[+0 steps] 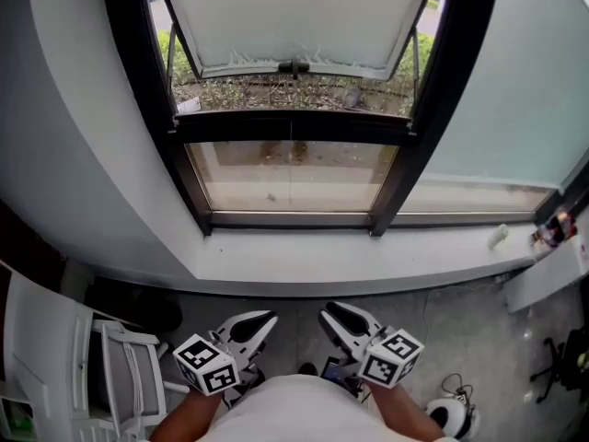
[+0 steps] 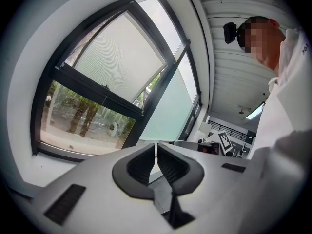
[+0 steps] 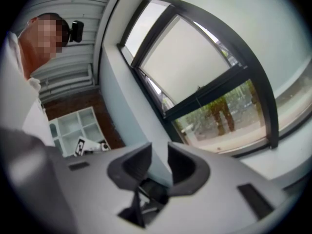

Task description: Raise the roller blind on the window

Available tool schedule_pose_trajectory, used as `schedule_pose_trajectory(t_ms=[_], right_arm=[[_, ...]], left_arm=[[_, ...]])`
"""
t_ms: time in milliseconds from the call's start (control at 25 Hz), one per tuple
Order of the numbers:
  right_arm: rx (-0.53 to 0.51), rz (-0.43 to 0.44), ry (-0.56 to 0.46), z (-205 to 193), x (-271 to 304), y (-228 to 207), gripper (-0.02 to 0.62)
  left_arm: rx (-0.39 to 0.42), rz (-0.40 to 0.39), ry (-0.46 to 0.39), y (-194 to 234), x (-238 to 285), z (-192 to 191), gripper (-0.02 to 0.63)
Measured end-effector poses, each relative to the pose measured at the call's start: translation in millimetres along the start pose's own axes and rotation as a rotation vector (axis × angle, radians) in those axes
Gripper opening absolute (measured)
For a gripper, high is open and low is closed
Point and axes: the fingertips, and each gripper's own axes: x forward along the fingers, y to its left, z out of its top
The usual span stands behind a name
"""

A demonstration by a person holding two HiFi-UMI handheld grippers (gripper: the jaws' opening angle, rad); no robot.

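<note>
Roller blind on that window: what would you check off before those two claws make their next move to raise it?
1. Roller blind down and needing a lift: ok, it covers the upper pane.
2. Left claw free: ok, shut and empty.
3. Right claw ready to grasp: ok, open and empty.
4. Claws within reach of the blind: not ok, both are low by the person's body, short of the sill.
5. Cord or chain to pull: cannot tell.

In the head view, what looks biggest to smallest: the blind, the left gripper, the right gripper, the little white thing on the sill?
1. blind
2. left gripper and right gripper: look alike, tied
3. white thing: smallest, but farther away, so true size unsure
</note>
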Motion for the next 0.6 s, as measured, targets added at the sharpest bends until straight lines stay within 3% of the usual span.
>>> schedule_pose_trajectory(t_ms=[600], right_arm=[[0.077, 0.065, 0.126, -8.0, -9.2, -61.0, 0.095]], left_arm=[[-0.055, 0.084, -0.004, -0.4, 49.0, -14.9, 0.035]])
